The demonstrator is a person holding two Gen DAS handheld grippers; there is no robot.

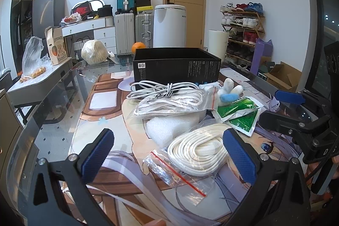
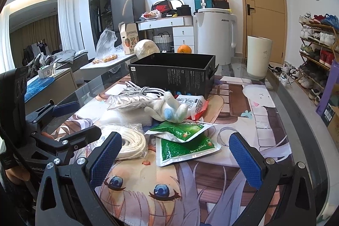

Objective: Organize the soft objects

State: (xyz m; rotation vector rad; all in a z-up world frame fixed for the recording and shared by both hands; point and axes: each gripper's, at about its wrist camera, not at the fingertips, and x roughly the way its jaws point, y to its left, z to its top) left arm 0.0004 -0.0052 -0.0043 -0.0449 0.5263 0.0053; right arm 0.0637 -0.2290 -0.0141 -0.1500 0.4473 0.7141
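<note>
Sorting not begun: both grippers, left point(image 1: 167, 159) and right point(image 2: 177, 160), hover with jaws released before the pile at frame centre, so next means grasping the white rope coil point(image 1: 198, 150) for the black box point(image 1: 177, 66).

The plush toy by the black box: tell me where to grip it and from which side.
Grip the plush toy across its white body near the blue patch, coming down from above with the right tool, which is open and nearest. It lies on top of the pile, on a red-and-white packet and beside the green pouches, so a side approach would likely snag those.
</note>
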